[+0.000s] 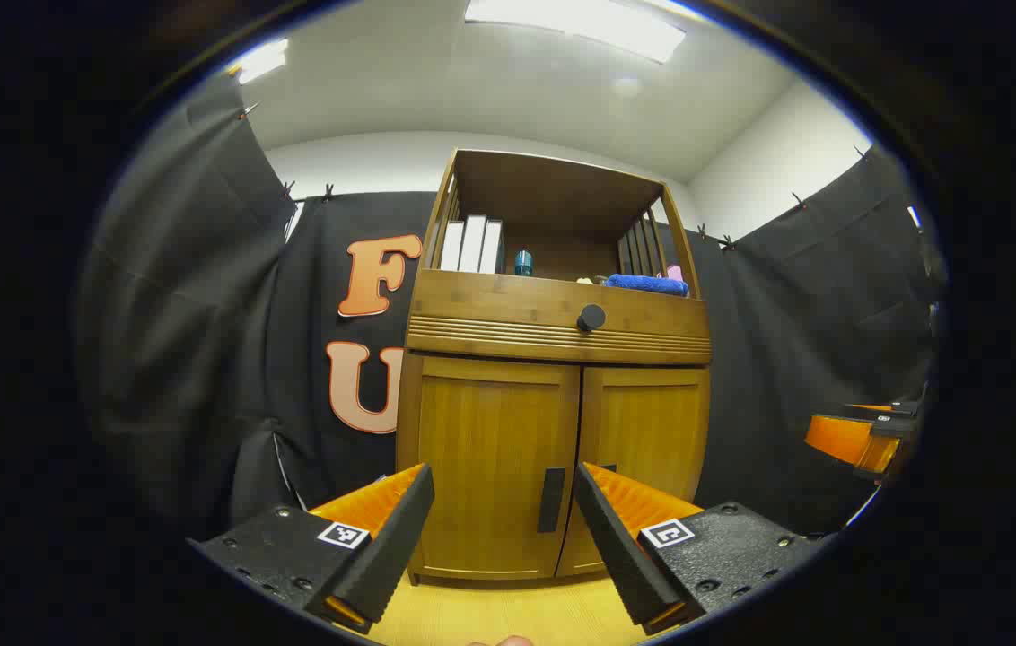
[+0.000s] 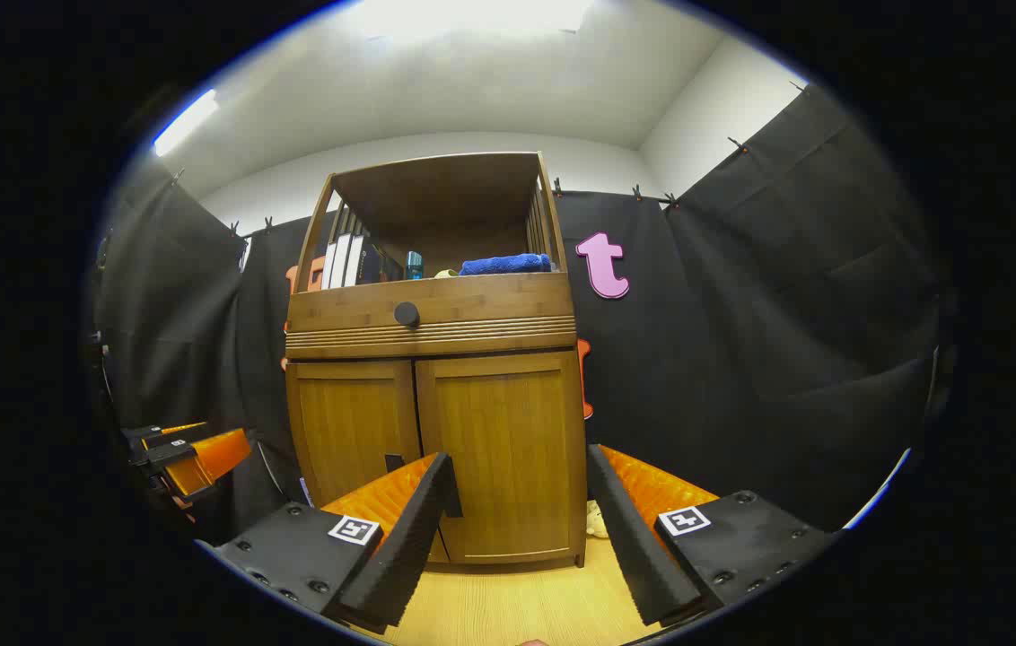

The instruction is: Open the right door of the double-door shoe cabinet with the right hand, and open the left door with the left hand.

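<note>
Facing both open hand-held grippers [image 1: 499, 538] [image 2: 517, 529], well apart: closed shoe cabinet [image 1: 553, 404].

Open shelf, upper centre of the left gripper view: three white books [image 1: 472, 244] upright at its left end, a small teal container [image 1: 522, 263] just right of them, a folded blue towel [image 1: 647, 284] lying flat at the right end — a pink item [image 1: 674, 271] behind it, too small to identify. Round dark knob [image 1: 591, 317] on the panel beneath. Light wood floor [image 1: 508, 610] along the bottom. White ceiling with lit panel [image 1: 575, 22] at top. In the right gripper view, a small pale object [image 2: 596, 520] on the floor, lower centre — unclear
</note>
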Demonstrator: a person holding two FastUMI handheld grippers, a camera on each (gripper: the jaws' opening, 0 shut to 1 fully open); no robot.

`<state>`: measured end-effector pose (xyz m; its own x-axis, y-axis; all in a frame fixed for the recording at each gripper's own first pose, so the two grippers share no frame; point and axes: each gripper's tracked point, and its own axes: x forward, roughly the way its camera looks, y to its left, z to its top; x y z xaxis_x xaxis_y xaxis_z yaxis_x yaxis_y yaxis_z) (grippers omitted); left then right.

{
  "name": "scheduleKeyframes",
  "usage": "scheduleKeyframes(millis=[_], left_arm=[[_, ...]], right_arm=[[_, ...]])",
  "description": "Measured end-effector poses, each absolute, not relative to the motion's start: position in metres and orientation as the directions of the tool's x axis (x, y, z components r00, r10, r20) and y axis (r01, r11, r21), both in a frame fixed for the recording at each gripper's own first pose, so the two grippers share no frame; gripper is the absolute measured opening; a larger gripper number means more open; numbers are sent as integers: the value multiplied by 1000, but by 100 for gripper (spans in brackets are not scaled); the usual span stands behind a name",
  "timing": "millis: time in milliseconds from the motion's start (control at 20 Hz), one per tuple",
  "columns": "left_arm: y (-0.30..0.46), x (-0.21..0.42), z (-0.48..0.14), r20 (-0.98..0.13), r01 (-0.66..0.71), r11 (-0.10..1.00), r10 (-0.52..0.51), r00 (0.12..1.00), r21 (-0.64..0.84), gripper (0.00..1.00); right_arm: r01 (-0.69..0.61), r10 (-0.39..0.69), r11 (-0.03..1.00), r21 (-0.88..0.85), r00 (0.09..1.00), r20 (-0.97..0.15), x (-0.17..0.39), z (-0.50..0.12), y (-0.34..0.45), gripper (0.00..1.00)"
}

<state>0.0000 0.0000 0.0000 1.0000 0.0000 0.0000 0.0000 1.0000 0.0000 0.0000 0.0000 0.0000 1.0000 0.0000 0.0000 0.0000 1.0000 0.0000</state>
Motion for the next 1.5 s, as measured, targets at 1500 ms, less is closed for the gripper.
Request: scheduleKeyframes(millis=[1500], left_arm=[[11, 11, -9, -37, -48, 999, 48, 998, -3, 93]], right_arm=[[-63, 63, 998, -26, 998, -10, 35, -12, 12, 97]])
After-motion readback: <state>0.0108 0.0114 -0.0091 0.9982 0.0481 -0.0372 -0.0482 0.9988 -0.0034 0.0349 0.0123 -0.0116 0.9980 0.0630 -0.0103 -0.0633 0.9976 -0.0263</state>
